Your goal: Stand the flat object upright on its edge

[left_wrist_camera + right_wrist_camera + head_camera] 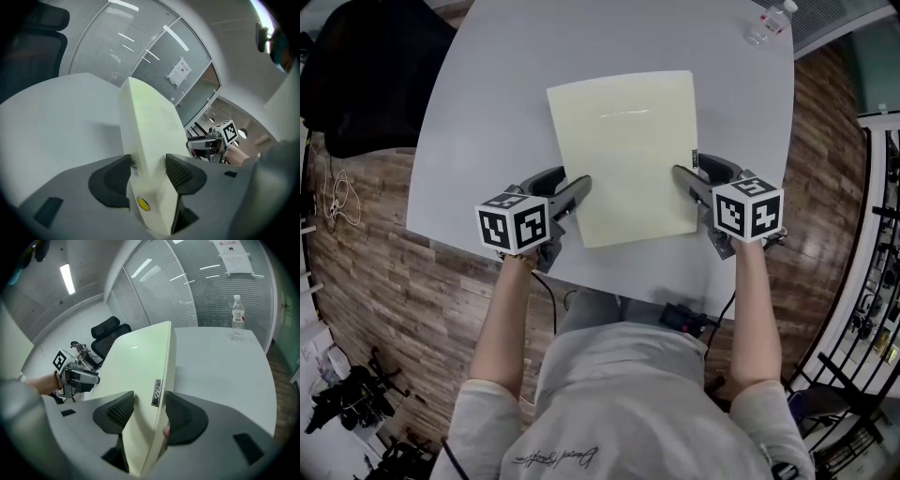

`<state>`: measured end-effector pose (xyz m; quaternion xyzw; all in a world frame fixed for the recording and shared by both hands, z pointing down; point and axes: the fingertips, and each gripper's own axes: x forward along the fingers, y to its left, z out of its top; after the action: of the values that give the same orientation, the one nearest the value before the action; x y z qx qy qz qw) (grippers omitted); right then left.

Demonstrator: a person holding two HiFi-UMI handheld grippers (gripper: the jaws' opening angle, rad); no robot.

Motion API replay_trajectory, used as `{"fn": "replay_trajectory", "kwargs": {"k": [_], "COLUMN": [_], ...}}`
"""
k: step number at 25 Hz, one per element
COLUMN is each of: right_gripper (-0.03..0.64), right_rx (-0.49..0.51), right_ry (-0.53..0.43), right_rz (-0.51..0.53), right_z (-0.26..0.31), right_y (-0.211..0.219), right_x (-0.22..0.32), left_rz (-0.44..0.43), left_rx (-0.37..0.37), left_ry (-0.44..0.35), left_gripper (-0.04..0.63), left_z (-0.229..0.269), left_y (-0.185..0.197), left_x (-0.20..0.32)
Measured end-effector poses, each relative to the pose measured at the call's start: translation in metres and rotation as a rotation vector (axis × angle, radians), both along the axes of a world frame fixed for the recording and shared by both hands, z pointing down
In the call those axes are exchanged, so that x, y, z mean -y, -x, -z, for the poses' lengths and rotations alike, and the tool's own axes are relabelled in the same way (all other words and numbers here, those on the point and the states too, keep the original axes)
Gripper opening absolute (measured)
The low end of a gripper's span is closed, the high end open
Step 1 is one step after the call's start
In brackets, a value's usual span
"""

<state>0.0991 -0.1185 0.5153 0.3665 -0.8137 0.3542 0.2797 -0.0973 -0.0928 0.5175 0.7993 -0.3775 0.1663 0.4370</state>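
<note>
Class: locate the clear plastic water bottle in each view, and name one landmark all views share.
Head view: clear plastic water bottle at top right.
Left gripper view: not in it.
Right gripper view: bottle upper right, upright.
Shared landmark: the pale yellow flat box.

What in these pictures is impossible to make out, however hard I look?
- Underside of the pale yellow flat box: head view, the box itself covers it.
- Print on the small label on its edge: right gripper view, too small.
- Whether its far edge rests on the white table: both gripper views, the box blocks the contact line.
- Wording on the clear plastic bottle: head view, too small, near the picture's top edge.
</note>
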Motion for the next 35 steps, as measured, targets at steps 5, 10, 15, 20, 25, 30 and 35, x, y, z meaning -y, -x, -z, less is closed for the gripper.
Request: {"fn": "replay_trajectory", "kwargs": {"k": [5, 10, 15, 20, 25, 30, 35], "right_gripper": [0.229, 0.227, 0.224, 0.221, 0.219, 0.215, 0.212], "right_rx": [-0.004, -0.018, -0.042, -0.050, -0.066, -0.101, -0.116], "right_ry": [-0.062, -0.133, -0.212, -0.275, -0.334, -0.378, -0.404], "right_rz": [-0.009, -0.021, -0.035, -0.056, -0.082, -0.110, -0.123], "right_z": [0.015, 0.029, 0.039, 0.044, 0.051, 0.054, 0.055], "right_y": [0.002, 0.004, 0.005, 0.002, 0.002, 0.000, 0.000], "right_x": [0.009, 0.017, 0.024, 0.028, 0.035, 0.039, 0.043], "left_rz": [-0.005, -0.025, -0.026, -0.041, -0.055, -0.063, -0.065], "left_rx": [0.009, 0.057, 0.097, 0.153, 0.217, 0.295, 0.347], "left_ry": [-0.052, -0.119, -0.179, -0.265, -0.349, -0.418, -0.471], "left_gripper": [0.247, 0.247, 0.244, 0.242, 0.242, 0.241, 0.239], "left_z": [0.013, 0.026, 0.034, 0.041, 0.051, 0.053, 0.054], "left_y": [0.002, 0.005, 0.005, 0.003, 0.002, 0.000, 0.000], "left_x": [0.010, 0.019, 0.027, 0.035, 0.045, 0.054, 0.059]}}
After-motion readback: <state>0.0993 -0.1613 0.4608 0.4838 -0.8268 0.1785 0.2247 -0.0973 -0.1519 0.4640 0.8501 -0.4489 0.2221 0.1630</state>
